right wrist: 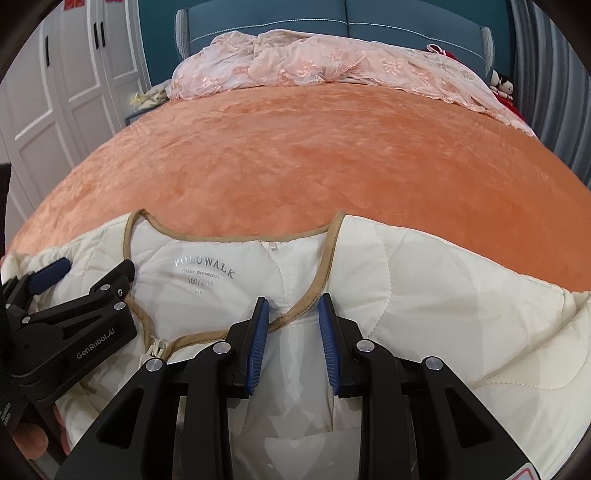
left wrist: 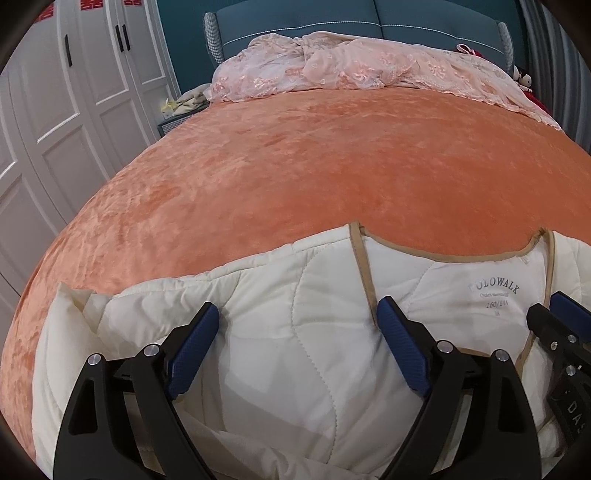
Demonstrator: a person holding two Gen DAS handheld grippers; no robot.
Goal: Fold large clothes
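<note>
L hand-held gripper (left wrist: 297, 321): spread wide, nothing held; hovers over left chest panel of quilted jacket (left wrist: 280, 354), contact w/ fabric not clear.
R hand-held gripper (right wrist: 291, 310): gapped narrow, not closed; straddles tan binding (right wrist: 295, 314) where right front edge runs down from neck. Looks set to pinch, nothing gripped yet.
Jacket pos: near end of bed, front open, lining up, collar toward headboard; POLOWALK label (right wrist: 204, 266) visible inside neck. Zip end (right wrist: 157, 349) just beside R gripper's left finger.
Handling (est.): light, puffy, soft, no stiffness; smooth shell likely slippery, padding springs back so folds may not stay flat. Not fragile.
Where to grab (est.): bound edge / seams at collar and shoulder, firmer than padded panel; bulk pinch may slip.
Underneath: orange plush bedspread (left wrist: 314, 166), likely grippy, may drag on fabric.
Beyond: pink lace cover (left wrist: 332, 66) bunched at blue headboard (left wrist: 303, 18); white wardrobe (left wrist: 74, 92) on left.
</note>
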